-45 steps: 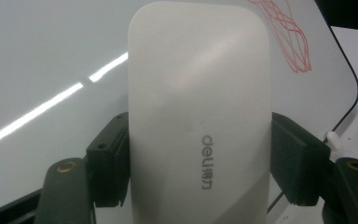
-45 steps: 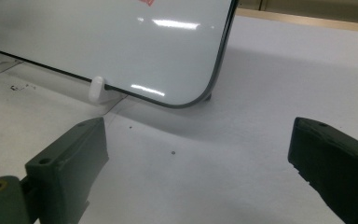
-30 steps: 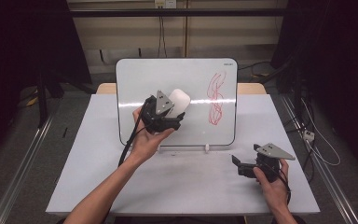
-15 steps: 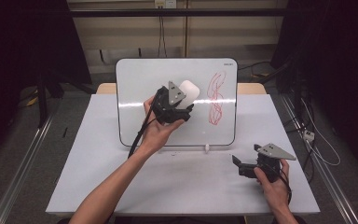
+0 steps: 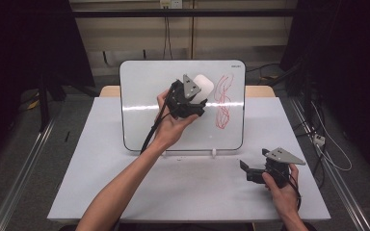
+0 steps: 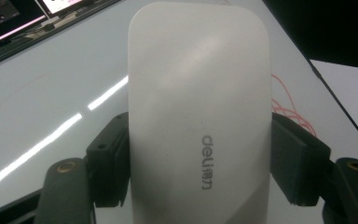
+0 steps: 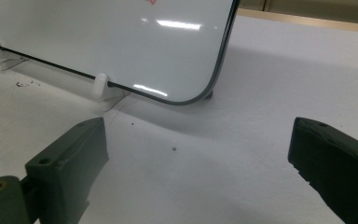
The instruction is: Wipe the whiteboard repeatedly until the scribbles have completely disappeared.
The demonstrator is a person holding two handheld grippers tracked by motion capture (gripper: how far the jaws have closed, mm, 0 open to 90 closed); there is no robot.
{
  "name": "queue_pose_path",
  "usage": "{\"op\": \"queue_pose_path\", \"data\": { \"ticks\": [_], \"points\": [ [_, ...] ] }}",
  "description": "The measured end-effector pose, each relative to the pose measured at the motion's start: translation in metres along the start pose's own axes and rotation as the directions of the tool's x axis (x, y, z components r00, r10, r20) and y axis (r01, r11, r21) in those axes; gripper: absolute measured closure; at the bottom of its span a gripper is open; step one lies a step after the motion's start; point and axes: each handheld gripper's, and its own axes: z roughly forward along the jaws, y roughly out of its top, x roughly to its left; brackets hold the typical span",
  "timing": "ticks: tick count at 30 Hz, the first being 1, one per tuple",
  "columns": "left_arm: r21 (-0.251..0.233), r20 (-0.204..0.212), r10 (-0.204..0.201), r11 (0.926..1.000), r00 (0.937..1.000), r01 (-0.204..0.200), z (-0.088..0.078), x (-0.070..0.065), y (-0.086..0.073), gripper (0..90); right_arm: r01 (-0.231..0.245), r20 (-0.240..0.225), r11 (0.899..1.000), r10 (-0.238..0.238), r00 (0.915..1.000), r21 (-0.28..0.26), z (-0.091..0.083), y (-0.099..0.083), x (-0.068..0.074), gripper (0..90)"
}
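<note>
A white eraser marked "deli" is clamped between the jaws of my left gripper, which is shut on its two long sides. It is held up against the upright whiteboard, just left of a red scribble. My right gripper rests low over the table at the front right. It is open with nothing between its fingers and faces the whiteboard's lower right corner.
The whiteboard stands in white clip feet at the back of the grey table. Small dark specks lie on the table near the clips. Cables run along the floor on the right.
My left hand has carried the eraser rightward and a little up along the board, closer to the red scribble. The right gripper has stayed where it was.
</note>
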Motion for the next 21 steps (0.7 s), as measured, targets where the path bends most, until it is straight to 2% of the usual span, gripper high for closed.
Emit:
{"op": "queue_pose_path", "data": {
  "ticks": [12, 15, 21],
  "points": [
    [0.002, -0.003, 0.005, 1.0, 1.0, -0.005, 0.018, 0.001, 0.017, 30.5, 0.003, -0.003, 1.0, -0.003, 1.0, -0.002, 0.0, 0.0, 0.0, 4.5],
    [0.006, -0.015, 0.014, 0.9999, 0.9998, -0.014, 0.02, 0.001, 0.02, 30.5, 0.003, -0.003, 1.0, -0.003, 1.0, -0.002, 0.0, 0.0, 0.0, 4.5],
    [0.005, -0.013, 0.014, 0.9999, 0.9998, -0.014, 0.024, 0.002, 0.027, 30.5, 0.001, -0.003, 1.0, -0.001, 1.0, -0.002, 0.0, 0.0, 0.0, 4.5]
  ]
}}
